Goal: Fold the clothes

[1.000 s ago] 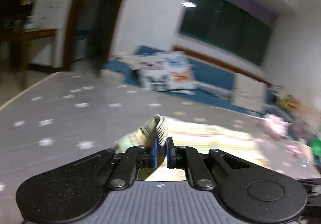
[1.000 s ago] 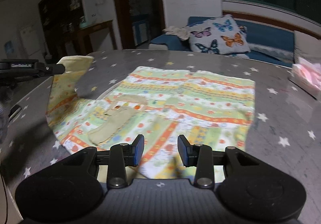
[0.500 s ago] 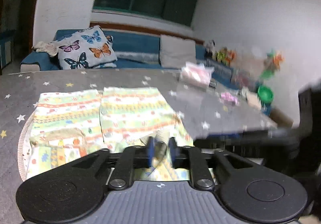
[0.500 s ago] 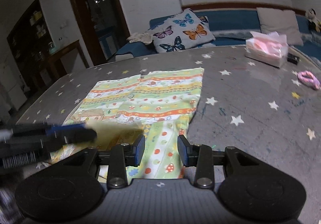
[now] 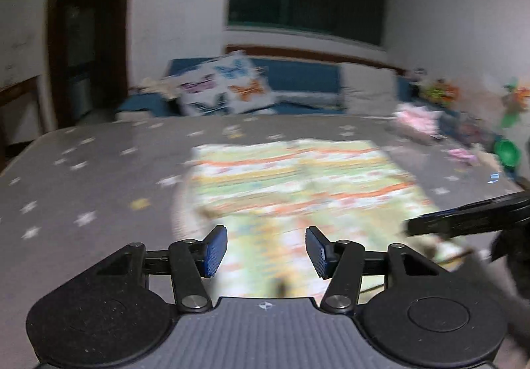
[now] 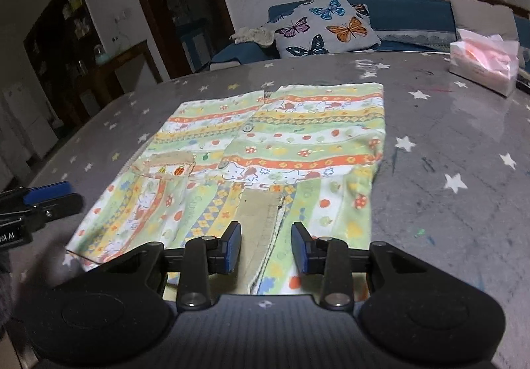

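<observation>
A small green, yellow and orange patterned shirt (image 6: 265,150) lies flat on the grey star-print table (image 6: 447,144), with its sleeves folded in over the body near me. My right gripper (image 6: 266,246) is open and empty, just above the shirt's near edge. My left gripper (image 5: 266,251) is open and empty over the near end of the blurred shirt (image 5: 298,183). The left gripper also shows at the left edge of the right wrist view (image 6: 46,197). The right gripper shows at the right of the left wrist view (image 5: 463,220).
A pink tissue pack (image 6: 483,61) sits at the table's far right. A butterfly cushion (image 6: 324,24) lies on a blue sofa behind the table. Small toys and a green bowl (image 5: 506,152) stand at the right side. A dark doorway and shelves are at the left.
My left gripper has let go of the sleeve cuff and opened, and it has swung back toward the left. The sleeve now lies folded on the shirt. The right gripper stays open.
</observation>
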`<action>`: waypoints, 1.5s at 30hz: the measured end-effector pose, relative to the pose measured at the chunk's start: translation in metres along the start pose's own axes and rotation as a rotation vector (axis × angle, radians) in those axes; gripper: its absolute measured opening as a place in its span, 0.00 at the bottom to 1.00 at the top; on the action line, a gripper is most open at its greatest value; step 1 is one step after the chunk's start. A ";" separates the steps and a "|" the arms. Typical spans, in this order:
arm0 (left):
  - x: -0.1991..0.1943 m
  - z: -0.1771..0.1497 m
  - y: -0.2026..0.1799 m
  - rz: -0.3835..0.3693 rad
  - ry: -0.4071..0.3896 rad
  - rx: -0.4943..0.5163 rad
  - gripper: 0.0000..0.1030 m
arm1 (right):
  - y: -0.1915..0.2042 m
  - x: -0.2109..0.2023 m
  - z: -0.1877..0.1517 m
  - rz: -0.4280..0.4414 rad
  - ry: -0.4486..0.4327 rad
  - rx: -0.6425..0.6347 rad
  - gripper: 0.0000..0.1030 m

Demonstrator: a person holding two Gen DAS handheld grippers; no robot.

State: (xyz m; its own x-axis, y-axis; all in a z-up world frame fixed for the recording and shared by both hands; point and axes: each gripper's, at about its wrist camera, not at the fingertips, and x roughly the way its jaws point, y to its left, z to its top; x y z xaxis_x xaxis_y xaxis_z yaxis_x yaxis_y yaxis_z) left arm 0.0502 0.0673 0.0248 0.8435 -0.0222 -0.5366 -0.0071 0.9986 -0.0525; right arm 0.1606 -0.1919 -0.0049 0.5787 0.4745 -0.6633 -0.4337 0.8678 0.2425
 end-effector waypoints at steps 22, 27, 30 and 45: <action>0.019 -0.013 0.014 0.057 0.066 0.034 0.53 | 0.006 0.007 0.006 -0.129 -0.007 -0.082 0.04; 0.023 0.006 0.007 0.034 0.035 0.068 0.48 | 0.012 -0.006 0.014 -0.097 -0.054 -0.105 0.09; 0.039 0.012 -0.002 0.007 0.044 0.089 0.39 | 0.017 -0.002 0.017 -0.054 -0.045 -0.125 0.09; 0.052 0.002 -0.024 -0.035 0.075 0.242 0.38 | 0.027 -0.015 -0.001 0.003 0.049 -0.267 0.14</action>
State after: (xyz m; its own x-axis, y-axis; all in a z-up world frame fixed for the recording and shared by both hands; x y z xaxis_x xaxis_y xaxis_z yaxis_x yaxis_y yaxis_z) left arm 0.0950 0.0427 -0.0002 0.7987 -0.0516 -0.5996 0.1579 0.9794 0.1261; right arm 0.1395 -0.1755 0.0107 0.5457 0.4640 -0.6978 -0.6063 0.7935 0.0534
